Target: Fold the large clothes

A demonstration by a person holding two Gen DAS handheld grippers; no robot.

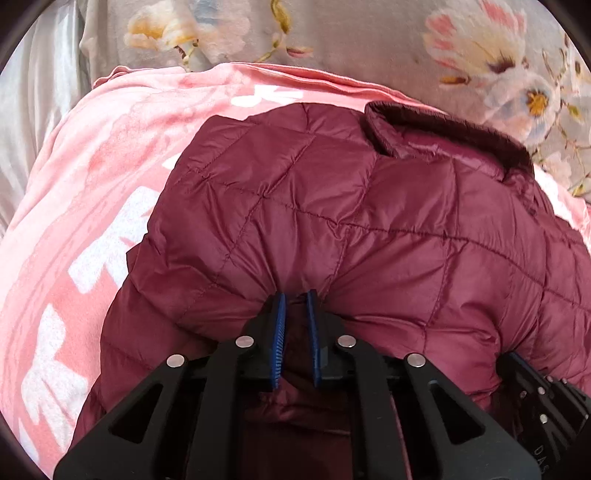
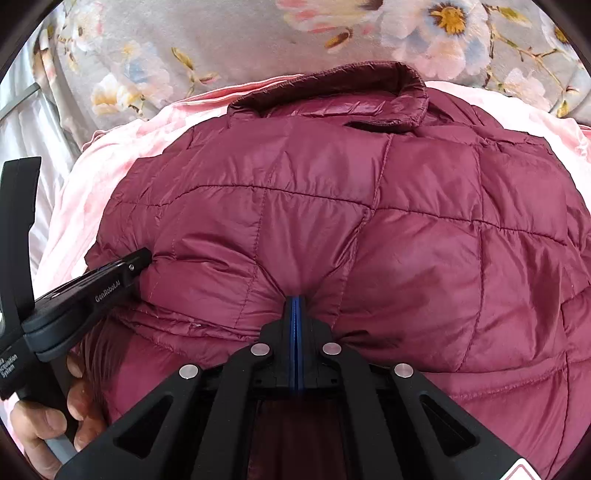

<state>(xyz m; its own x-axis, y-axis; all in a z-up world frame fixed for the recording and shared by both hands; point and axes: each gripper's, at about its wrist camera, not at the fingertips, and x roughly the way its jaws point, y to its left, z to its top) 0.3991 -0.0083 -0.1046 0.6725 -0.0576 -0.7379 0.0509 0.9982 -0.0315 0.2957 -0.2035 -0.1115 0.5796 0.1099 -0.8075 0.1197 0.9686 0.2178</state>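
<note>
Nearest us, the left tongs (image 1: 295, 314) stand a little spread with a pleat of the maroon quilted jacket (image 1: 369, 229) between their blue pads; whether they truly grip it we cannot tell. The right tongs (image 2: 296, 306) are pressed together, pinching the jacket's near fold. Both sets sit side by side along that near edge, the left tongs' black body showing just left of the right pair. The jacket lies ahead of both, its long axis running away from us to the collar (image 2: 332, 88) at the far side, on a pink blanket (image 1: 92, 184) over the floral bed (image 1: 351, 33). No containers are in view. We judge that the next move carries this fold toward the collar.
</note>
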